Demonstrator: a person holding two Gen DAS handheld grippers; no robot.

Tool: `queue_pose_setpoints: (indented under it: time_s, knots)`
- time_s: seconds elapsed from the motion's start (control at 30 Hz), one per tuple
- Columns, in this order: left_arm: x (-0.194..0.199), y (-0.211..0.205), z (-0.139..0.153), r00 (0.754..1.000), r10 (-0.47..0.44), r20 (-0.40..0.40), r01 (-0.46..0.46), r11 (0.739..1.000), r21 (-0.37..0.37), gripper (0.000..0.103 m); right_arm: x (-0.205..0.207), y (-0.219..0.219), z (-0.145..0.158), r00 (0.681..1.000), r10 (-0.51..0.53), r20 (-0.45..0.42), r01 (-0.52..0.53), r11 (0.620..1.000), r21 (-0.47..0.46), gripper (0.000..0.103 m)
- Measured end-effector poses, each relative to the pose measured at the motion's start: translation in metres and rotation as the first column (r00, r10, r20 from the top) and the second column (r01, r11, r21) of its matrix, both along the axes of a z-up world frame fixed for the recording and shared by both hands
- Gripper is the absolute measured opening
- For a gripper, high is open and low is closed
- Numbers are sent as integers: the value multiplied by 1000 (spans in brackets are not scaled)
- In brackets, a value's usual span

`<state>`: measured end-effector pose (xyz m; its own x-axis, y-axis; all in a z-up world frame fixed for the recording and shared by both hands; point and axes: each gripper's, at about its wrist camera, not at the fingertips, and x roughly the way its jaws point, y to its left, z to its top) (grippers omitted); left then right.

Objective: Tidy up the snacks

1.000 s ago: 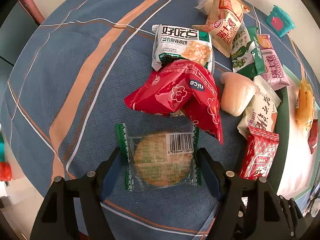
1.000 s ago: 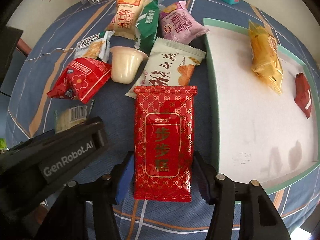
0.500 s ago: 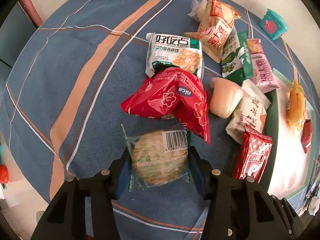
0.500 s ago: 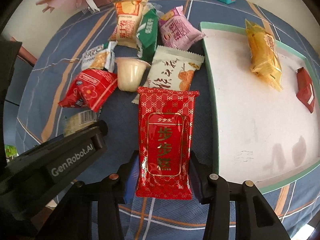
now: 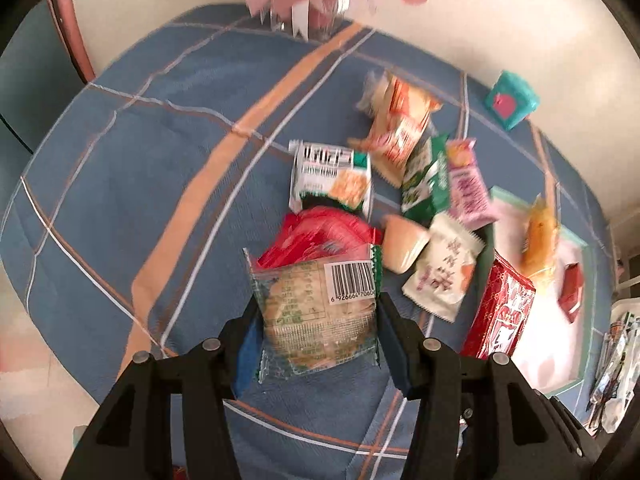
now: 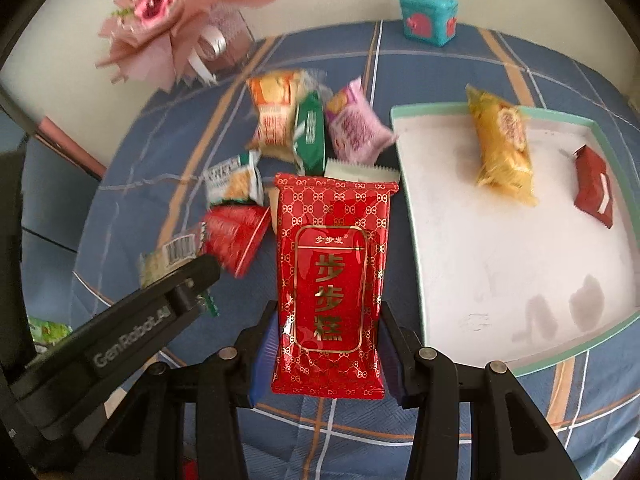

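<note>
Already both grippers pinch a packet: the right gripper (image 6: 326, 354) clamps the red cake packet (image 6: 330, 280), its long axis running straight out from the fingers, with the tray (image 6: 416, 248) just to its right. Meanwhile the left gripper (image 5: 318, 338) squeezes the clear biscuit packet (image 5: 316, 316) farther from that tray, so the right looks likelier to deliver first.

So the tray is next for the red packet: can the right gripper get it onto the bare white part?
Probably yes. The right gripper is shut on the red packet, and the tray lies just to its right with bare floor between.
</note>
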<state>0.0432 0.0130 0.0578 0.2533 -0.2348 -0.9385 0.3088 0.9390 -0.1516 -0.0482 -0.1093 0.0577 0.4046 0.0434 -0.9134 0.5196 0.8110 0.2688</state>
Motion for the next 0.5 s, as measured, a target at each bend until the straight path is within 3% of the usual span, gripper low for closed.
queue_pose_setpoints:
  time_s: [0.23, 0.5]
  knots:
    - [-9, 14, 29, 997, 14, 77, -10, 999, -50, 56, -15, -4, 20, 998, -20, 51, 21, 1000, -21, 48]
    - [-11, 4, 22, 996, 12, 91, -8, 999, -43, 56, -16, -25, 9, 997, -73, 11, 73, 997, -31, 48]
